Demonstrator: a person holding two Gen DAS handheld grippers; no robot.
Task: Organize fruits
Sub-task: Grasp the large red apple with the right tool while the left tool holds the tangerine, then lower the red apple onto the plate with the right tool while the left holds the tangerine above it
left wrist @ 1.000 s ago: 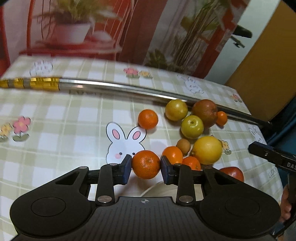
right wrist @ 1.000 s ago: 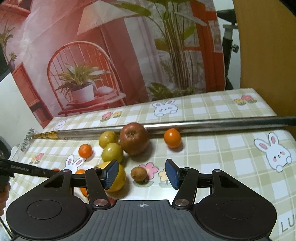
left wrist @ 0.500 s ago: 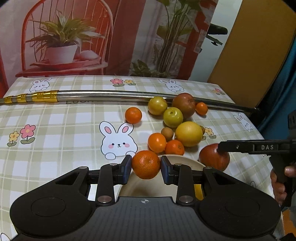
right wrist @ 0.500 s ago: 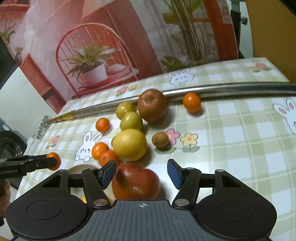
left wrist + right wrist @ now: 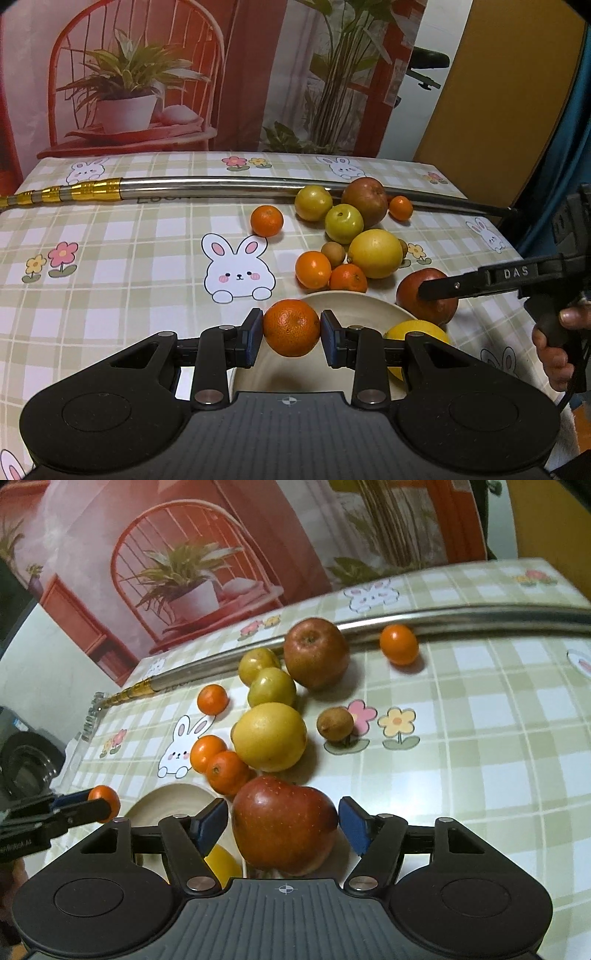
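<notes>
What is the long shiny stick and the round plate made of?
The long stick looks like polished metal: it mirrors light, with gold bands at one end. The plate looks like smooth matte cream ceramic or plastic; the pictures cannot settle which.

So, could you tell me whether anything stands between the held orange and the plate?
Nothing visible does: the orange in the left gripper hangs above the plate, whose only content, a lemon, lies off to its right.
</notes>
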